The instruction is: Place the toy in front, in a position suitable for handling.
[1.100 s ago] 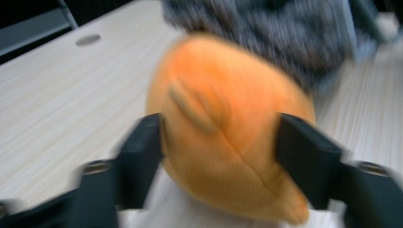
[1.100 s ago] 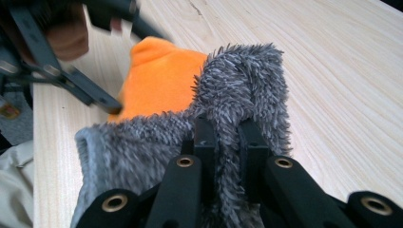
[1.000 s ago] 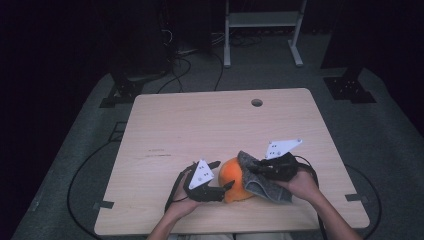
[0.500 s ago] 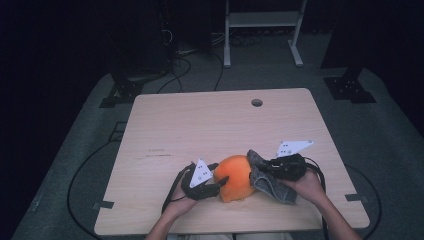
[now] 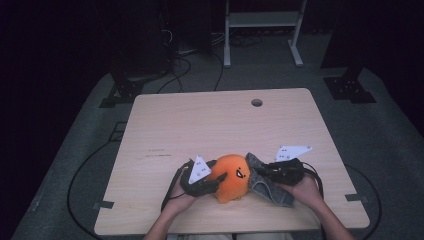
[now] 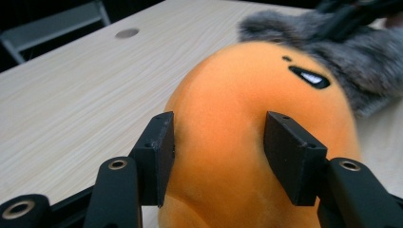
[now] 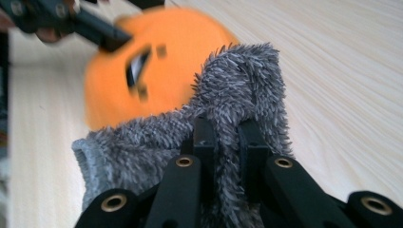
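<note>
The left gripper (image 6: 216,159) clamps the orange plush (image 5: 231,176) near the table's (image 5: 200,125) front edge (underside hidden). The right gripper (image 7: 222,142) pinches the grey furry fabric (image 7: 237,95), which touches the plush and covers its right side.

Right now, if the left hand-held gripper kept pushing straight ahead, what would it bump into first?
The orange plush toy: the left hand-held gripper has a jaw at each side of it, so its body lies straight ahead. The grey furry cloth seems to lie beyond.

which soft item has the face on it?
The orange plush, held by the left gripper; dark eye and mouth marks. The grey fuzzy cloth is plain.
</note>
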